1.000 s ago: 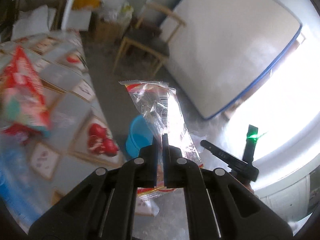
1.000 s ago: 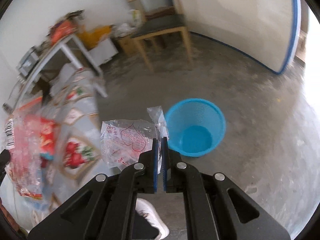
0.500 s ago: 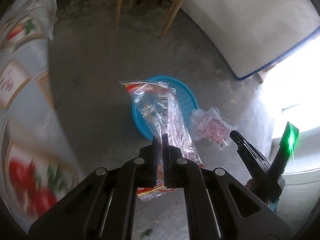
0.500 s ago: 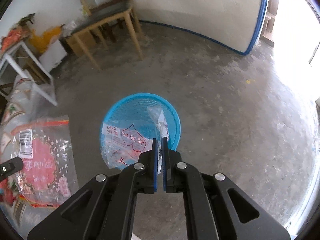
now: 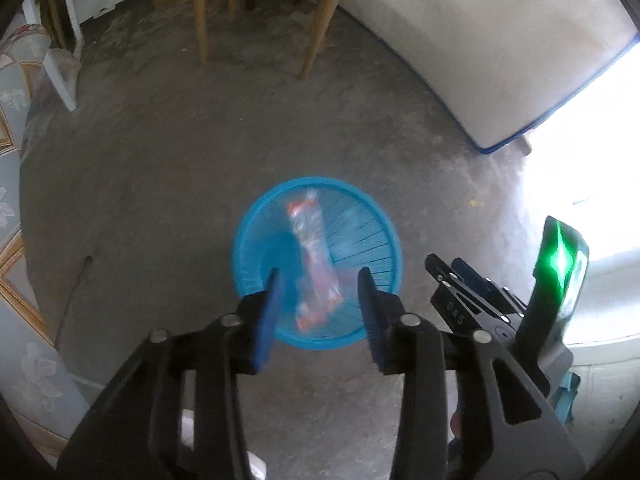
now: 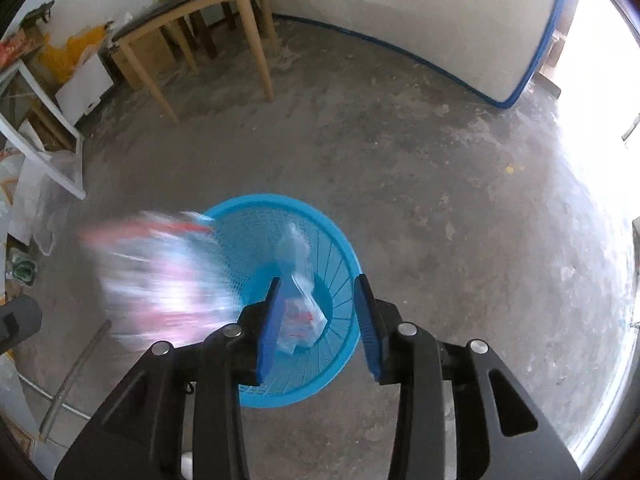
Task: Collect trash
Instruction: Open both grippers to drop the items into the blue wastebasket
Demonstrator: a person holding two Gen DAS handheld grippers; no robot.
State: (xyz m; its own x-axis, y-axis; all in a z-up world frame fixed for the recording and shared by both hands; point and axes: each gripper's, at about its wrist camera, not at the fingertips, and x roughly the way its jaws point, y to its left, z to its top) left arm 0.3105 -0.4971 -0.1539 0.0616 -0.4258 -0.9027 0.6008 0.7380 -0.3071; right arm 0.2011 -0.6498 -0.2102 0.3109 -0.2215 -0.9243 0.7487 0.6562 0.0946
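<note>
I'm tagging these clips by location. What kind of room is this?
Probably a spare or storage room in a home: a bare concrete floor, a wooden chair against the wall, a mattress leaning upright, and a blue basket serving as the bin.

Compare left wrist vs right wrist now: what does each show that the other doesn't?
Left wrist only: the right gripper from the side, with a green light on its body. Right wrist only: a yellow bag by the wall. Both: blue basket, wooden chair, and each view's own wrapper dropping between open jaws.
</note>
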